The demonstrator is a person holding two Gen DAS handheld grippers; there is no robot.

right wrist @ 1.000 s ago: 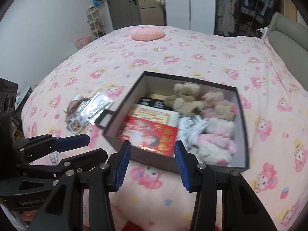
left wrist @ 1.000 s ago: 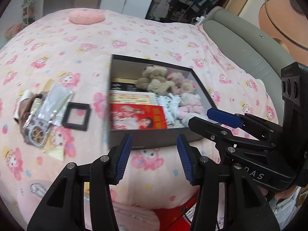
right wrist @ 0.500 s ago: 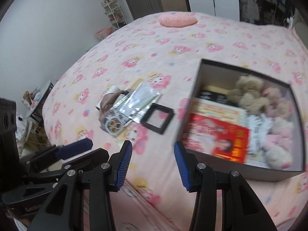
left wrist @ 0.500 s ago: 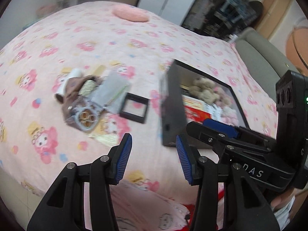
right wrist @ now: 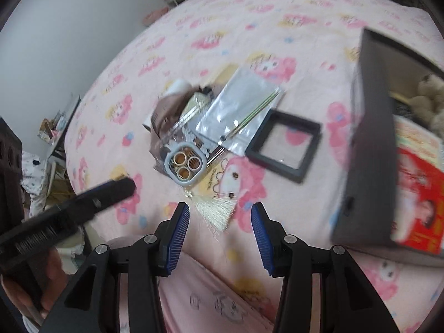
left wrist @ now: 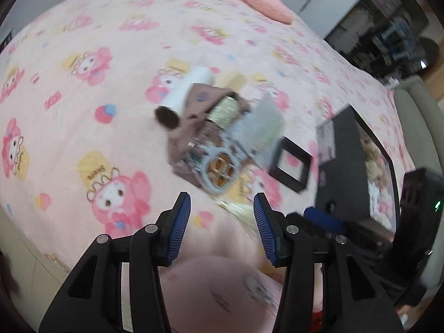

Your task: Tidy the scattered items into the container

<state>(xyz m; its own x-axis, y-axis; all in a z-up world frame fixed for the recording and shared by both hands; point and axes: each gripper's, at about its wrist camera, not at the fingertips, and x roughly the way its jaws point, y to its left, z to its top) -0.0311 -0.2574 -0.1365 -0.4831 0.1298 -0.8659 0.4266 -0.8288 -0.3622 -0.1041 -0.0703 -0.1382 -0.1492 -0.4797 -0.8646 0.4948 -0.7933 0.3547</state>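
Note:
A pile of small items lies on the pink bedspread: a white tube (left wrist: 186,94), a brown pouch (right wrist: 166,111), a gold spool (left wrist: 224,109), a clear bag (right wrist: 238,111), a pale case with three gold rings (right wrist: 185,165), a cream tassel (right wrist: 216,209) and a black square frame (right wrist: 283,145). The dark box (right wrist: 369,166) stands to their right, holding plush bears and a red booklet. My left gripper (left wrist: 222,230) and right gripper (right wrist: 220,230) both hover open just in front of the tassel, nothing between their blue pads.
A pink heart cushion (left wrist: 266,0) lies at the far side of the bed. The grey headboard (left wrist: 416,116) runs behind the box. The near bed edge drops off under both grippers, and a cluttered floor (right wrist: 55,127) shows at the left.
Both grippers have swung left, away from the box, and come down toward the pile. The pile now sits straight ahead and larger. The jaws stay apart and empty.

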